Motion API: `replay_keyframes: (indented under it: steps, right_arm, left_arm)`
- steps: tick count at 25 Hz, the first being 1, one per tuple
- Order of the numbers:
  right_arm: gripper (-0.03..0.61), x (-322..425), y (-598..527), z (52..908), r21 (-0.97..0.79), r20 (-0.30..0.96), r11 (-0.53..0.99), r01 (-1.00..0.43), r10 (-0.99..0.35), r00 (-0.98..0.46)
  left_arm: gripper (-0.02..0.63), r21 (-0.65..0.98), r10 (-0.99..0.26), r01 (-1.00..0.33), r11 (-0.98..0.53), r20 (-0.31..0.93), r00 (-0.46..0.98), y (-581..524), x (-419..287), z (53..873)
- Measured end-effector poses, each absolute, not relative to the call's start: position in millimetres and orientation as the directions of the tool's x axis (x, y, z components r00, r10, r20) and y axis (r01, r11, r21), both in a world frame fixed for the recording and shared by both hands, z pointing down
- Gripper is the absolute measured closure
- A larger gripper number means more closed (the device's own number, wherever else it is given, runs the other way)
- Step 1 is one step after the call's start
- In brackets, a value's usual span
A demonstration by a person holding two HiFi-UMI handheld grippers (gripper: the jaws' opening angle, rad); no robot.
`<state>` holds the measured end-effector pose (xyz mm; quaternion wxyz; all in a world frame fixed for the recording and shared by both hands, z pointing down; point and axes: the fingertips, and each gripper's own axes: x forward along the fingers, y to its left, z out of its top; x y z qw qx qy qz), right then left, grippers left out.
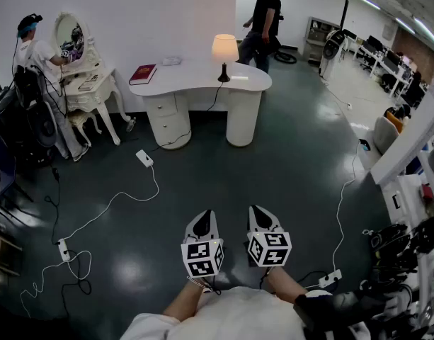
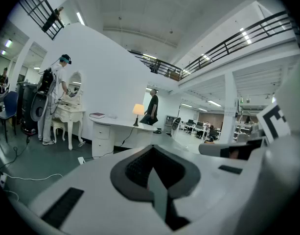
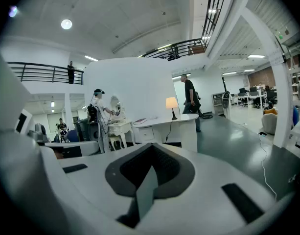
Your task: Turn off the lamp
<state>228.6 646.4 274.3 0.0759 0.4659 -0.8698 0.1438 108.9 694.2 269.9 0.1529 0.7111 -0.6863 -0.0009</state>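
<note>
Here, the lit lamp (image 1: pixel 225 52) stands toward the right end of a white curved desk's tabletop (image 1: pixel 195 76), near its front edge, with its shade glowing and its dark cord dropping down the front. A red book (image 1: pixel 143 74) lies at the tabletop's left end. The desk backs onto a white wall in a large hall with a glossy dark green floor (image 1: pixel 273 161), across which white cables trail between power strips (image 1: pixel 144 158). To the desk's left is a white dressing table (image 1: pixel 89 83) with an oval mirror, where a person in a headset (image 1: pixel 32 55) stands; a person in black (image 1: pixel 263 20) is beyond the desk's right end. Both grippers are well apart from the desk, side by side above the floor and pointing toward it. The left gripper (image 1: pixel 204 222) has its jaws pressed together on nothing, and the right gripper (image 1: pixel 263 217) is likewise closed and empty.
</note>
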Motion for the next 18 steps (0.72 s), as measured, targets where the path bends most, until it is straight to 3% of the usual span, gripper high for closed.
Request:
replay_keyframes:
  steps: [18]
  right_arm:
    - [0.580, 196.5, 639.4, 288.0, -0.210, 0.293, 0.501, -0.840, -0.787, -0.543]
  left_arm:
    - [0.617, 0.224, -0.975, -0.975, 0.000, 0.216, 0.050, 690.4, 67.2, 279.3]
